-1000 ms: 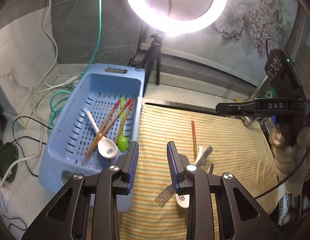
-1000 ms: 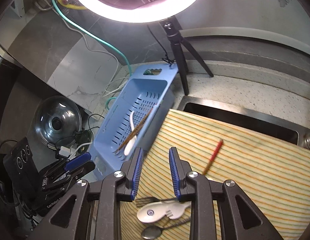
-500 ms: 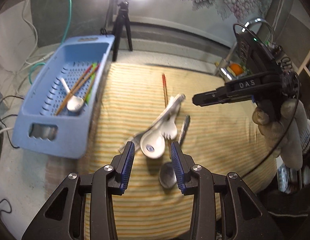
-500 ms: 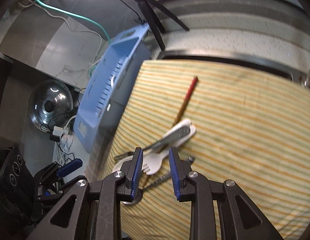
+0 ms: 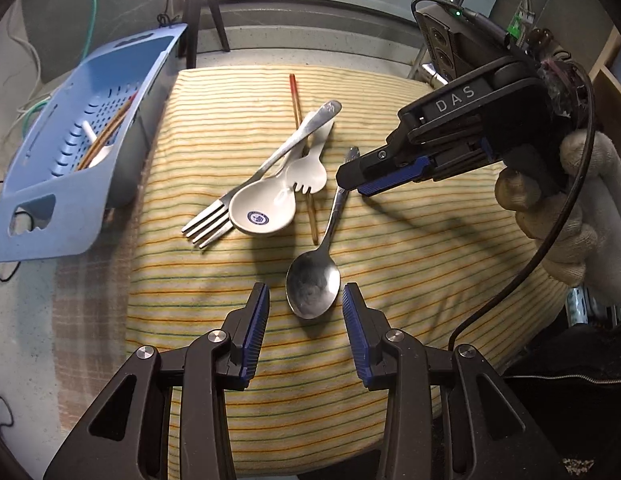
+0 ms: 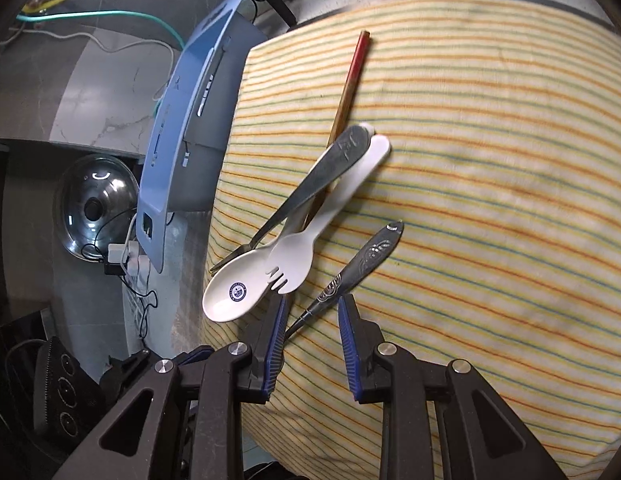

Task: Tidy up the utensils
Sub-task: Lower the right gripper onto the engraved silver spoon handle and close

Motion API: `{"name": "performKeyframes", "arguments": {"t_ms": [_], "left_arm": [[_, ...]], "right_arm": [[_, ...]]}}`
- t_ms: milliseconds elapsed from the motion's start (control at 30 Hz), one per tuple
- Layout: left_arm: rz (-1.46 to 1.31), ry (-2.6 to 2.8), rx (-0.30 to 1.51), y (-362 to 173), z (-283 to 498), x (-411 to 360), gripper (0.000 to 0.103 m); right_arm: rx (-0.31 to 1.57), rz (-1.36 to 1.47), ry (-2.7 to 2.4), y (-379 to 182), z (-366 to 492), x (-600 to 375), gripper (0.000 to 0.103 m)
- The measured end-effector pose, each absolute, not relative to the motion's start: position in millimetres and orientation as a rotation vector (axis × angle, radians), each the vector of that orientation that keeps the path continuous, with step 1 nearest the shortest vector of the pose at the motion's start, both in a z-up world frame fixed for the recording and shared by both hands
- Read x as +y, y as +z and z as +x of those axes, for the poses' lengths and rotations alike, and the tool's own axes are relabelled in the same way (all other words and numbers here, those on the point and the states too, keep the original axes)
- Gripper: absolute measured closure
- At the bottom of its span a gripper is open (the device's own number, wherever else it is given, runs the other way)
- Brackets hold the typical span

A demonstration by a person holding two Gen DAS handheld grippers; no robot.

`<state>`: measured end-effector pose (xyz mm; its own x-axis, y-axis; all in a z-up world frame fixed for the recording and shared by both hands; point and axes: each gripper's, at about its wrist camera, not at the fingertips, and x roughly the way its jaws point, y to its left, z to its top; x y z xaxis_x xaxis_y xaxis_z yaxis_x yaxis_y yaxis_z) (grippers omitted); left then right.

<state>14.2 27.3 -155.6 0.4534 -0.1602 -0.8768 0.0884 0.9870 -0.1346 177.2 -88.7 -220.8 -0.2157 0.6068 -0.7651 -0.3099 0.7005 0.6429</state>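
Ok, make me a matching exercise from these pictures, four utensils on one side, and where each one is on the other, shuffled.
Things:
1. metal spoon
2. metal fork
3. white ceramic spoon
4. red-tipped chopstick

Places:
A. lies over the white spork
B. bowl between the left gripper fingers
C. reaches farthest up the striped cloth
D. bowl beside the fork's tines

Pairs: 1-B, 2-A, 3-D, 4-C

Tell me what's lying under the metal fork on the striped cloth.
Under the metal fork lie a white ceramic spoon, a white plastic spork and a red-tipped chopstick; the chopstick's middle is hidden beneath them.
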Motion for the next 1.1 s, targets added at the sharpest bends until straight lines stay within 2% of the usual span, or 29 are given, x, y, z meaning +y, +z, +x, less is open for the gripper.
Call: {"name": "performKeyframes", "arguments": {"t_ms": [567, 633, 867, 1000, 1100], "left_arm": [[0.072, -0.223, 1.056, -174.5, 9.7, 7.1, 0.067], [0.080, -0.225, 1.043, -175.6, 8.1, 5.8, 0.072], [0.052, -0.253, 1.010, -170.7, 3.6, 2.0, 0.074], [0.053, -0.264, 1.011, -169.7, 5.0, -0.6, 0.074], [0.038, -0.270, 1.012, -168.6, 5.4, -0.1, 0.074]], "right_arm": [[1.615, 0.274, 0.775, -229.7, 164.2, -69.7, 0.081], [1.609, 0.258, 0.762, -228.4, 163.4, -68.0, 0.082], [1.596, 0.201, 0.735, -224.7, 161.0, -59.3, 0.083], [1.598, 0.202, 0.716, -226.7, 162.2, -62.0, 0.093], [1.612, 0.253, 0.714, -228.7, 165.1, -68.9, 0.094]]}}
